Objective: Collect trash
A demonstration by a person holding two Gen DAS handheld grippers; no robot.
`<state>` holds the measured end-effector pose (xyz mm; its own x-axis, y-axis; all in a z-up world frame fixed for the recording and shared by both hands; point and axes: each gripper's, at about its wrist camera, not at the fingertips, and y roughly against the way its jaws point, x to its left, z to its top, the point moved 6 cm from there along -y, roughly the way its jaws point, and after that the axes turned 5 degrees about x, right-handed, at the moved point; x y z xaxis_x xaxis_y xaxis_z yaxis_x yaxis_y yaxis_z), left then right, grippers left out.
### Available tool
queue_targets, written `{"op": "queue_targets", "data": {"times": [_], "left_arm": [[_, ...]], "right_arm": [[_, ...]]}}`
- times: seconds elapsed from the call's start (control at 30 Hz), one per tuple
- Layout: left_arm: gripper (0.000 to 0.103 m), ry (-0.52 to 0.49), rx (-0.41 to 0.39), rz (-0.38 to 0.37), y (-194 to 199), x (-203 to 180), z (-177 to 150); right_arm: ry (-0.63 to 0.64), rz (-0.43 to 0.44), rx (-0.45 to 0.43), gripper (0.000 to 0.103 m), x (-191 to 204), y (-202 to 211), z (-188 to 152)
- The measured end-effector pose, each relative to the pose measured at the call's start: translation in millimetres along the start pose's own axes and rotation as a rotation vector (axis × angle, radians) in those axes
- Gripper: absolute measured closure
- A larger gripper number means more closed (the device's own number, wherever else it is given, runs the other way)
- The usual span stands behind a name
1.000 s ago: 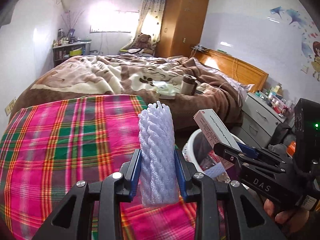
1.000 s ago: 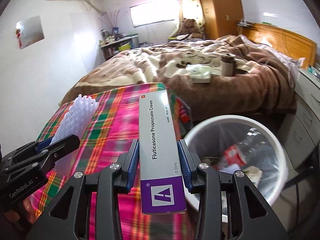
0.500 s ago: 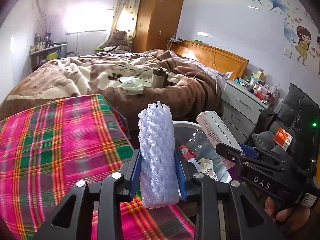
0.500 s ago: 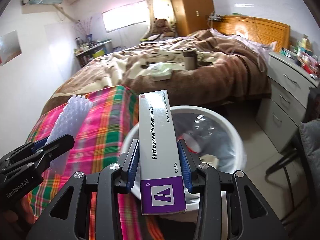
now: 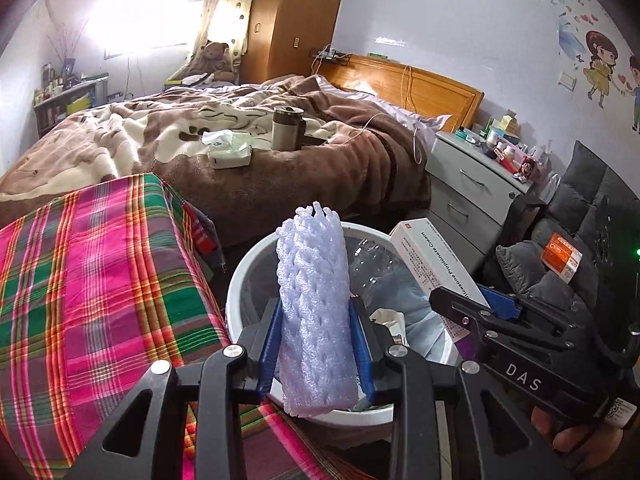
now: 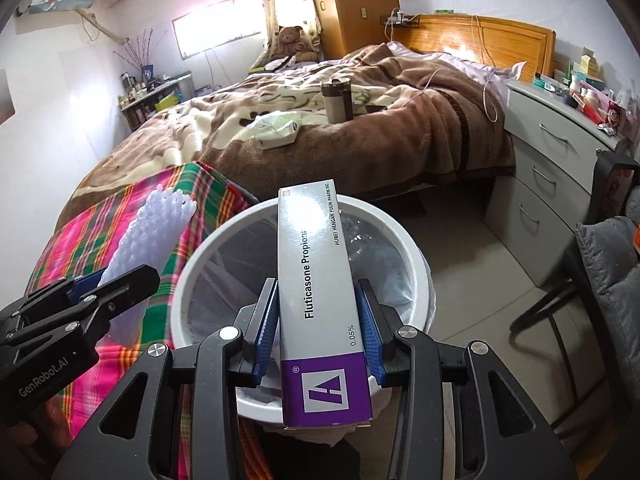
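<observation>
My left gripper is shut on a white foam net sleeve, held upright over the near rim of the white trash bin. My right gripper is shut on a grey and purple cream box, held over the same bin. The bin is lined with a bag and holds a clear plastic bottle and crumpled paper. The box also shows in the left wrist view, and the foam sleeve in the right wrist view.
A plaid-covered table lies left of the bin. A bed with a brown blanket holds a tissue pack and a cup. A grey drawer unit and a dark chair stand at the right.
Both grippers have moved right, off the plaid table, and now hold their items over the trash bin. Both grips are unchanged.
</observation>
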<state>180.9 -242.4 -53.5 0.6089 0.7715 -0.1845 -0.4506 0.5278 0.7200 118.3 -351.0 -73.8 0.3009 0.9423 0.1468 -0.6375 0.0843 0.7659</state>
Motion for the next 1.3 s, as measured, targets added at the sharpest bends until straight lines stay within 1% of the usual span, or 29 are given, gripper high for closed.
{"op": "queue_targets", "data": {"times": [0.1, 0.17, 0.23, 0.3, 0.37, 0.47, 0.57, 0.87, 1.03, 1.13, 1.3], "left_arm": [[0.064, 0.01, 0.007, 0.022, -7.3, 2.6, 3.2], [0.053, 0.012, 0.014, 0.032, -11.1, 3.4, 4.7], [0.047, 0.013, 0.016, 0.028, -13.1, 5.0, 5.1], [0.046, 0.008, 0.016, 0.035, -13.5, 6.2, 5.2], [0.042, 0.013, 0.015, 0.045, -13.2, 8.6, 5.1], [0.041, 0.025, 0.01, 0.045, -9.7, 11.8, 5.3], [0.041, 0.019, 0.007, 0.055, -4.7, 12.6, 3.8], [0.041, 0.044, -0.033, 0.067, 24.2, 15.4, -2.1], [0.041, 0.05, -0.082, 0.099, 51.6, 15.5, -11.4], [0.041, 0.05, -0.114, 0.136, 68.2, 17.0, -19.7], [0.041, 0.061, -0.133, 0.178, 88.2, 19.6, -37.6]], "right_arm": [[0.009, -0.007, 0.023, 0.064, -3.4, -8.9, -1.8], [0.012, 0.003, 0.032, 0.064, -4.4, -12.8, -2.7], [0.024, 0.004, 0.036, 0.063, -4.2, -16.3, -3.7], [0.032, 0.0, 0.041, 0.063, -5.9, -16.8, -5.0], [0.031, -0.005, 0.044, 0.063, -7.3, -16.8, -5.9], [0.023, -0.002, 0.035, 0.062, -8.9, -14.4, -5.4], [0.024, 0.005, 0.02, 0.045, -8.5, -9.7, -4.2], [0.021, 0.017, -0.021, 0.045, 0.6, 9.7, -7.1], [0.021, 0.037, -0.061, 0.045, 8.1, 26.8, -11.9], [0.042, 0.042, -0.093, 0.045, 15.9, 38.7, -18.5], [0.055, 0.078, -0.137, 0.045, 30.1, 51.1, -27.3]]}}
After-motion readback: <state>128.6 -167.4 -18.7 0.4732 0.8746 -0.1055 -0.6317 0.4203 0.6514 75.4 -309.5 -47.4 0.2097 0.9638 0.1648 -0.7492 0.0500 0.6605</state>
